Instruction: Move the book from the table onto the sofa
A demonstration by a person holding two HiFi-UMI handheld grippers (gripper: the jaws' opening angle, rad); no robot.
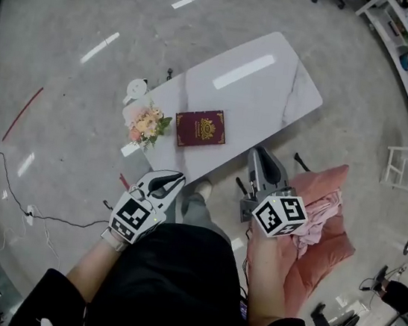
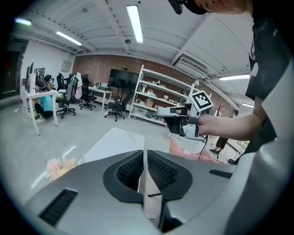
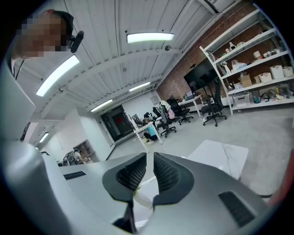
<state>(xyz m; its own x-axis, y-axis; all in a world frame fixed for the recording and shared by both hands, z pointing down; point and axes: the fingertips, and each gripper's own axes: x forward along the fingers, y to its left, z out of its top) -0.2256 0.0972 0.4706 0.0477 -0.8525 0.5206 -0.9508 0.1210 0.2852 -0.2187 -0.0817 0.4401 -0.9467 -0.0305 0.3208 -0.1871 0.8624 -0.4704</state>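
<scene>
Both sets of fingers, on the left gripper point(image 1: 165, 183) and right gripper point(image 1: 259, 159), are pressed together and empty. Ahead of them, the book point(image 1: 200, 128) lies untouched on the table point(image 1: 274, 93), so grasping it and carrying it to the sofa remain.

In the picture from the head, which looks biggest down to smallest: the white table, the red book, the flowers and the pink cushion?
1. white table
2. pink cushion, though part of it is hidden
3. red book
4. flowers, only a little smaller than the book
</scene>
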